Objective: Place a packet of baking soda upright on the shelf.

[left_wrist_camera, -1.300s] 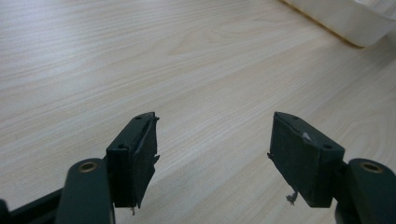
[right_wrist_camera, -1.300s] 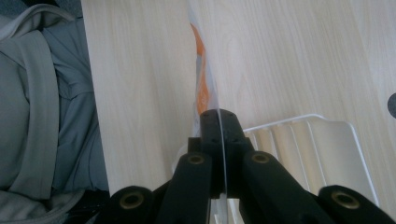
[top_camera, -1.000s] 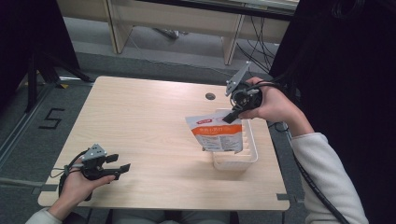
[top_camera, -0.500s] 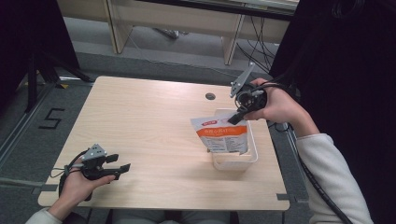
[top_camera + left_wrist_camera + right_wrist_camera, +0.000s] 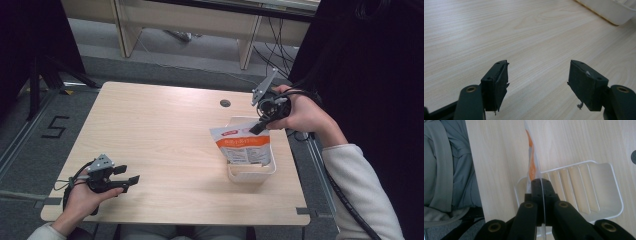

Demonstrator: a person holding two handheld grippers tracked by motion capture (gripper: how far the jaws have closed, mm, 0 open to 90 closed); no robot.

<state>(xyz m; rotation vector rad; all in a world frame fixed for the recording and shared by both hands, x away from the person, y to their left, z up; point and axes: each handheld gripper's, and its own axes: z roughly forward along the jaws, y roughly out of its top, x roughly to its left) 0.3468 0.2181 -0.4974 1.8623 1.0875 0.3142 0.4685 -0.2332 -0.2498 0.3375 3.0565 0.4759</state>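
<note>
A white and orange pouch [image 5: 245,145] hangs upright with its lower part inside the white plastic basket [image 5: 252,174] at the right of the table. My right gripper [image 5: 256,127] is shut on the pouch's top edge. In the right gripper view the pouch [image 5: 532,162] runs edge-on from between the closed jaws down toward the basket [image 5: 589,190]. My left gripper [image 5: 127,176] rests low at the table's near left corner, held by a hand. Its jaws stand wide apart with nothing between them [image 5: 537,82], over bare wood.
The light wooden table [image 5: 160,135] has a round cable hole [image 5: 225,103] near its far edge. A corner of the basket [image 5: 609,10] lies ahead of the left gripper. The person's grey clothing [image 5: 446,170] lies past the table's near edge.
My right gripper has carried the pouch to the right and down. The pouch now sits lower in the basket. The left gripper has not moved.
</note>
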